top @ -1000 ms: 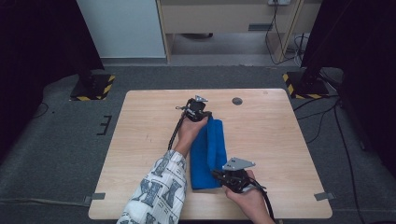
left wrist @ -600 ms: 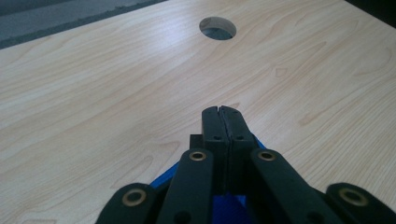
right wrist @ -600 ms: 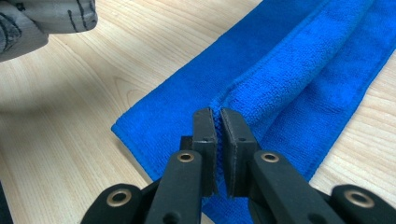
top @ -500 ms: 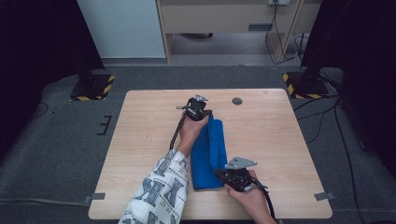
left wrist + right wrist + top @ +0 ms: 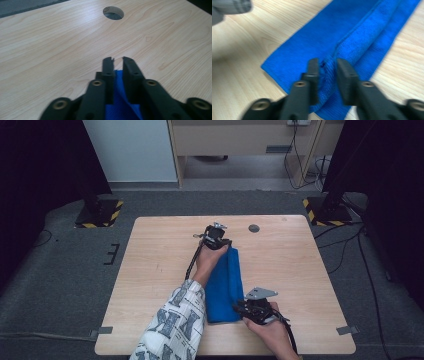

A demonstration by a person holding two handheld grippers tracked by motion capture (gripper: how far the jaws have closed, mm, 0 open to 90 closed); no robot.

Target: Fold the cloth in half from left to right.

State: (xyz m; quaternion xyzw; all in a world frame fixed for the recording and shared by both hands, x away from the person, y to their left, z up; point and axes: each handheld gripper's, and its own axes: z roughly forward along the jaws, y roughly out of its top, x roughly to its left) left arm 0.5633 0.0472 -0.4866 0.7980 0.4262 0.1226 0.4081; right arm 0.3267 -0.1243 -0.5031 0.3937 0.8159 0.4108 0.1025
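Note:
A blue towel (image 5: pixel 225 280), folded into a long strip, lies on the wooden table (image 5: pixel 160 270), running away from the person. My left gripper (image 5: pixel 228 245) is at its far end. Its jaws (image 5: pixel 118 60) have just been opening and stand slightly apart, with the towel's edge (image 5: pixel 119 105) loose between them. My right gripper (image 5: pixel 238 306) is at the near end, coming in from the right. Its jaws (image 5: pixel 327 63) have also just been opening, and a raised fold of the towel (image 5: pixel 342 32) sits in the gap without being pinched.
A round cable hole (image 5: pixel 254 227) lies in the tabletop just beyond the left gripper, also seen as the hole (image 5: pixel 113 13) ahead of its jaws. The person's patterned sleeve (image 5: pixel 172 325) lies along the towel's left side. Bare wood lies on both sides.

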